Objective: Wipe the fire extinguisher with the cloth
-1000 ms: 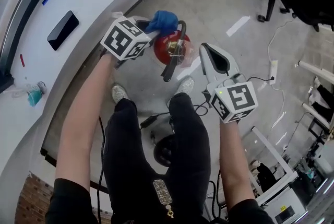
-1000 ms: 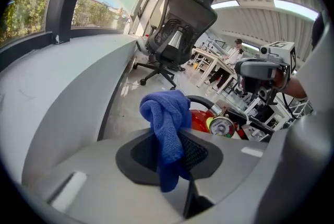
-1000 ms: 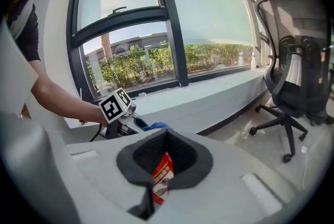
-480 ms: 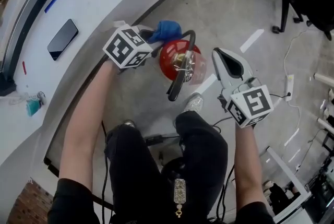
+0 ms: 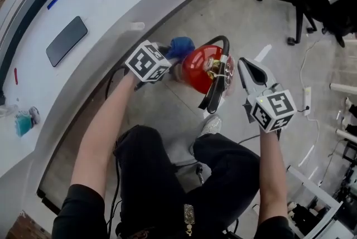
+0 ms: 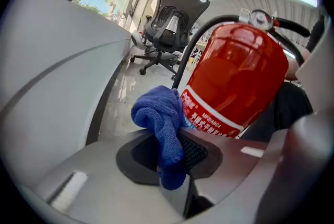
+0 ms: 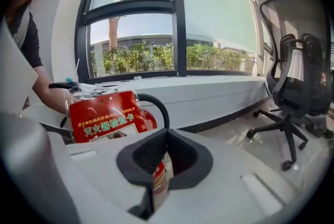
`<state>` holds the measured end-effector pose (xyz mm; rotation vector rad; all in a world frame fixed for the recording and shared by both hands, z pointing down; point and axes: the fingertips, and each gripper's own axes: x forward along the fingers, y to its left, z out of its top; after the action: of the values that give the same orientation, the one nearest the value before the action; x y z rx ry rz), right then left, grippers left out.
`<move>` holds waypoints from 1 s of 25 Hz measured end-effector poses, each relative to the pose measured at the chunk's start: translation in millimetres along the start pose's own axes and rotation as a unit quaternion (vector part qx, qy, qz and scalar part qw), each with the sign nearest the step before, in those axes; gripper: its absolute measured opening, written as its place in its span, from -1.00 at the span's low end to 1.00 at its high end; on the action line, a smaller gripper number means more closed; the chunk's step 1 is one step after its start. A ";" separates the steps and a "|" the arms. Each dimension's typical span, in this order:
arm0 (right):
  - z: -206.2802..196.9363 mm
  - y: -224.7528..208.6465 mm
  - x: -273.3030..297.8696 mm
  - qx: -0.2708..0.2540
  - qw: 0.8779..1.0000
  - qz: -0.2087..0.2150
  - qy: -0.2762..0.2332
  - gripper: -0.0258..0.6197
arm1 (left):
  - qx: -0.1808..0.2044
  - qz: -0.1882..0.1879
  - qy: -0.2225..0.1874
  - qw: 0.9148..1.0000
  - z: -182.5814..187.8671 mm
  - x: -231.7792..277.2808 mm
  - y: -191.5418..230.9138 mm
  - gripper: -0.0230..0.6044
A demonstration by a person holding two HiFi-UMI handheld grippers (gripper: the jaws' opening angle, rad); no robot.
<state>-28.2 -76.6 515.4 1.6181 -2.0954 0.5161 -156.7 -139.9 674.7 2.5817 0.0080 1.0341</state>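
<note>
My left gripper [image 6: 172, 157] has its fingers clenched on the blue cloth [image 6: 156, 113]. The cloth touches the upright fire extinguisher [image 5: 201, 68] immediately to its right, beside the bench [image 5: 111, 4]. My right gripper [image 7: 162, 160] pinches the extinguisher's inspection tag [image 7: 102, 116] opposite.

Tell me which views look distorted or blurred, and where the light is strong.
Head view: the cloth and the fire extinguisher are slightly motion-blurred. Left gripper view: strong fisheye bending, dark corners, soft highlights on the fire extinguisher. Right gripper view: same fisheye; the bright window backlights the scene.
</note>
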 end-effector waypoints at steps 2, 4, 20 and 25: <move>-6.5 1.4 5.8 0.011 1.000 0.011 0.000 -0.92 | 0.004 0.006 0.002 1.000 -15.4 12.5 5.7 -0.69; -12.5 0.6 8.3 0.017 1.000 0.018 0.001 -0.92 | 0.003 0.006 0.000 1.000 -28.5 25.2 11.6 -0.69; -114.5 -5.0 -7.7 0.008 0.989 -0.086 0.117 -0.92 | -0.026 0.066 0.039 0.997 -121.8 89.7 41.4 -0.69; -163.3 30.7 -4.2 0.008 0.980 -0.042 0.196 -0.92 | -0.002 0.059 0.006 0.998 -95.3 64.6 25.0 -0.69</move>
<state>-38.3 22.6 648.3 1.4652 -1.7300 0.7555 -176.3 -123.4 789.7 2.5983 -0.1451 1.0889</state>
